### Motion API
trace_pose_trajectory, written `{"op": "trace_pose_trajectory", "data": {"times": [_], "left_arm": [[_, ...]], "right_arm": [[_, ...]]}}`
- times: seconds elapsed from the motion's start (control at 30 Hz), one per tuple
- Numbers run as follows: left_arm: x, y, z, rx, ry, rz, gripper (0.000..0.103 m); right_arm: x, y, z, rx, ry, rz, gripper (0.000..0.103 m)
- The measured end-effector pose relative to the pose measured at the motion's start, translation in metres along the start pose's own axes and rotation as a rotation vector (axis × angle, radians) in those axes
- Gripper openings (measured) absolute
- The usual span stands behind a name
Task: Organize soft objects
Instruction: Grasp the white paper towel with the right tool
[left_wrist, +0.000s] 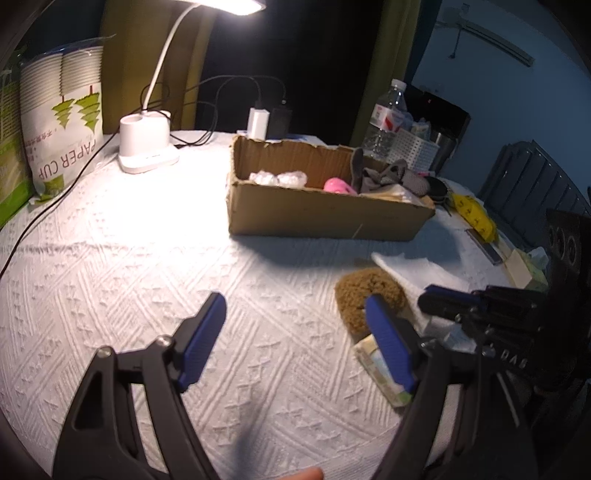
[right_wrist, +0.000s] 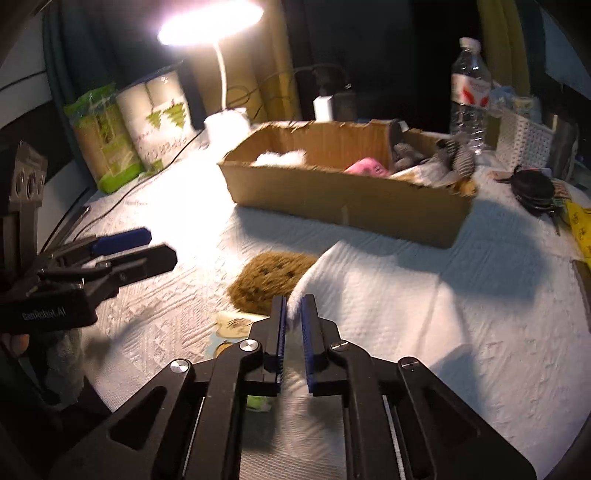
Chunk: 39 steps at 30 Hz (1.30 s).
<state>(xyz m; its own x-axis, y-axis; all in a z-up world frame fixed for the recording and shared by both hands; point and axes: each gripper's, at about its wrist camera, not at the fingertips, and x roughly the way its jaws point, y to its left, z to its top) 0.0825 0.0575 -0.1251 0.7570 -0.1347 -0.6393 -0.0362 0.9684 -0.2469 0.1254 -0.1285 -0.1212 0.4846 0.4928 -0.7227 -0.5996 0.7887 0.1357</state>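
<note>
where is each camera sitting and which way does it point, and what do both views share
Left wrist: sits on the left gripper, looking forward over the table toward the cardboard box; its open fingers show, the right gripper at the right edge.
Right wrist: sits on the right gripper, facing the box; its fingers pinch a white cloth, the left gripper at left.
Shared: box, brown sponge, lamp, water bottle.
</note>
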Motion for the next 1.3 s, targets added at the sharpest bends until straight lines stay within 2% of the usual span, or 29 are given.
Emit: {"op": "trace_pose_trajectory", "data": {"times": [0.27,0.5,0.63,0.67,0.7,0.77,0.8,1.07,1.27,1.3], "left_arm": [[0.015,-0.021,-0.001,0.045,0.039,-0.012,0.079],[0.023,-0.039,-0.001,0.087,0.062,-0.024,0.079],[0.027,-0.047,-0.001,0.104,0.07,-0.029,0.079],[0.027,-0.048,-0.001,0.104,0.07,-0.029,0.079],[0.027,-0.048,-0.001,0.105,0.071,-0.029,0.079],[0.027,-0.048,-0.001,0.104,0.071,-0.027,0.079],[0.027,-0.047,-0.001,0.103,0.07,-0.025,0.079],[0.024,-0.035,-0.005,0.083,0.068,-0.019,0.079],[0.025,-0.026,-0.004,0.065,0.069,-0.013,0.079],[0.025,-0.026,-0.005,0.066,0.069,-0.014,0.079]], "right_arm": [[-0.018,-0.054,-0.004,0.075,-0.039,-0.121,0.01],[-0.019,-0.095,-0.019,0.133,-0.026,-0.206,0.01],[-0.029,-0.09,-0.017,0.136,-0.07,-0.161,0.011],[-0.03,-0.084,-0.014,0.125,-0.076,-0.146,0.016],[-0.03,-0.078,-0.011,0.109,-0.08,-0.133,0.031],[-0.029,-0.062,-0.008,0.071,-0.084,-0.092,0.051],[-0.026,-0.054,-0.007,0.052,-0.077,-0.066,0.055],[0.015,-0.036,-0.011,0.035,0.055,-0.02,0.058],[0.024,-0.031,-0.011,0.027,0.064,-0.02,0.058],[0.024,-0.03,-0.011,0.021,0.06,-0.02,0.055]]}}
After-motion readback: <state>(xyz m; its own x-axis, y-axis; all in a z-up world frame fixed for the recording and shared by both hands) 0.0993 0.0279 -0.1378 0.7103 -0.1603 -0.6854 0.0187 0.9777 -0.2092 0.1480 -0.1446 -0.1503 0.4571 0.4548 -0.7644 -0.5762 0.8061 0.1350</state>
